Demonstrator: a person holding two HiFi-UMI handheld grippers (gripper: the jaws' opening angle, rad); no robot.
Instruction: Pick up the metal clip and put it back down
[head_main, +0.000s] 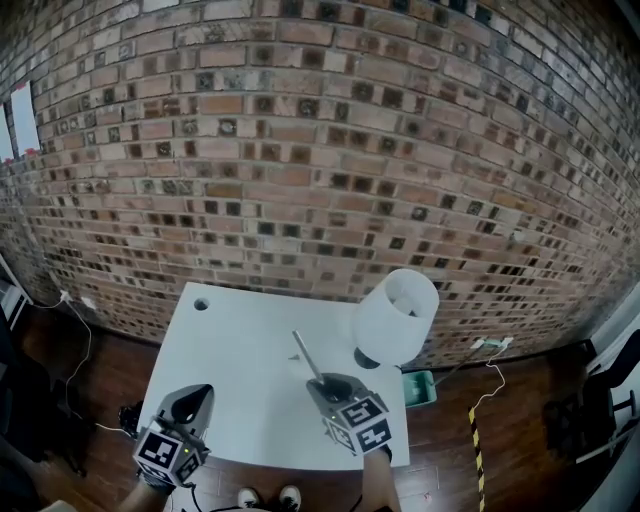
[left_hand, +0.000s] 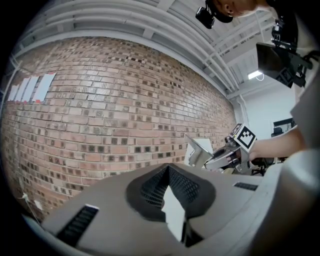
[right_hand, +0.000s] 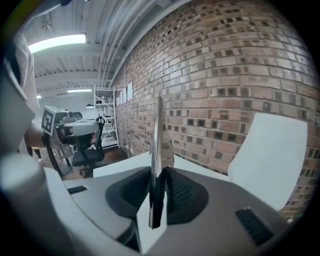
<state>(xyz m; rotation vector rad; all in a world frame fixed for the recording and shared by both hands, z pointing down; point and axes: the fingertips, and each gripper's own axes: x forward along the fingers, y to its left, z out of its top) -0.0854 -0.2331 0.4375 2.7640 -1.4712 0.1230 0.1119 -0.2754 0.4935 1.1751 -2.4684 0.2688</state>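
The metal clip (head_main: 305, 358) is a long thin shiny strip, held edge-on over the white table (head_main: 240, 340). My right gripper (head_main: 325, 385) is shut on its lower end, and the strip points up and away to the left. In the right gripper view the clip (right_hand: 158, 150) stands upright between the dark pads of the right gripper (right_hand: 157, 172). My left gripper (head_main: 195, 395) hovers over the table's front left corner, shut with nothing in it. The left gripper view shows its tips (left_hand: 168, 170) meeting, with the clip (left_hand: 200, 146) and right gripper (left_hand: 225, 157) off to the right.
A white lamp (head_main: 395, 318) with a wide shade stands at the table's right edge, close beyond the clip. A cable hole (head_main: 201, 303) sits at the far left corner. A brick wall (head_main: 320, 150) rises behind. A green bin (head_main: 420, 387) stands on the floor to the right.
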